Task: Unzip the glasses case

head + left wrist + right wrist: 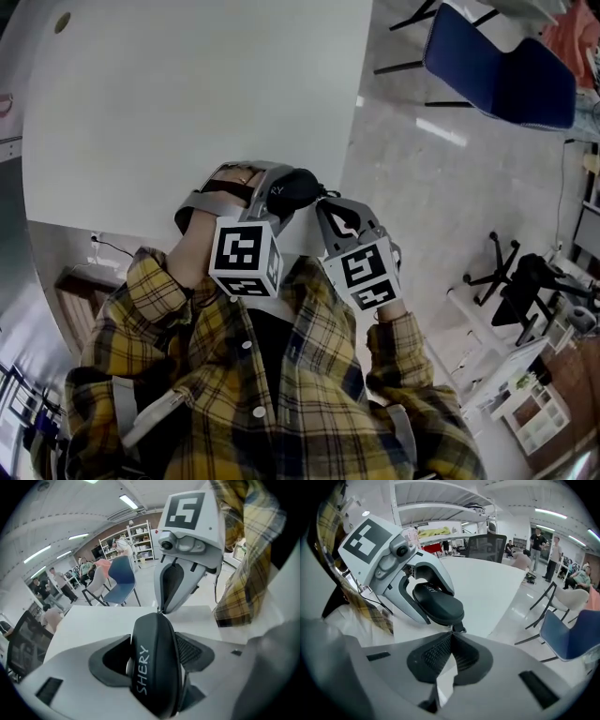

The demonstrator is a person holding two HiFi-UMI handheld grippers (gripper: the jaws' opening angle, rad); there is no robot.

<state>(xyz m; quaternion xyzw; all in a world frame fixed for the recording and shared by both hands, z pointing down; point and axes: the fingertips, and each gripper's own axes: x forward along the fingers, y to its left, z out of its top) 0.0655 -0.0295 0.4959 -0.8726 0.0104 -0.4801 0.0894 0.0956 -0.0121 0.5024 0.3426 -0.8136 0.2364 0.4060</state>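
The black glasses case (154,667), lettered in white, stands on edge between the jaws of my left gripper (154,651), which are closed on its two sides. In the head view the glasses case (296,187) hangs over the near edge of the white table (187,94), with the left gripper (253,183) around it. My right gripper (452,637) meets the case's end from the right, its tips pinched together on the small black zipper pull (458,628). The left gripper view shows the right gripper (162,607) touching the case's far tip.
A blue chair (497,66) stands on the pale floor at the upper right. A black chair base (511,272) and white shelving (534,412) lie to the right. The person's yellow plaid shirt (281,394) fills the bottom of the head view.
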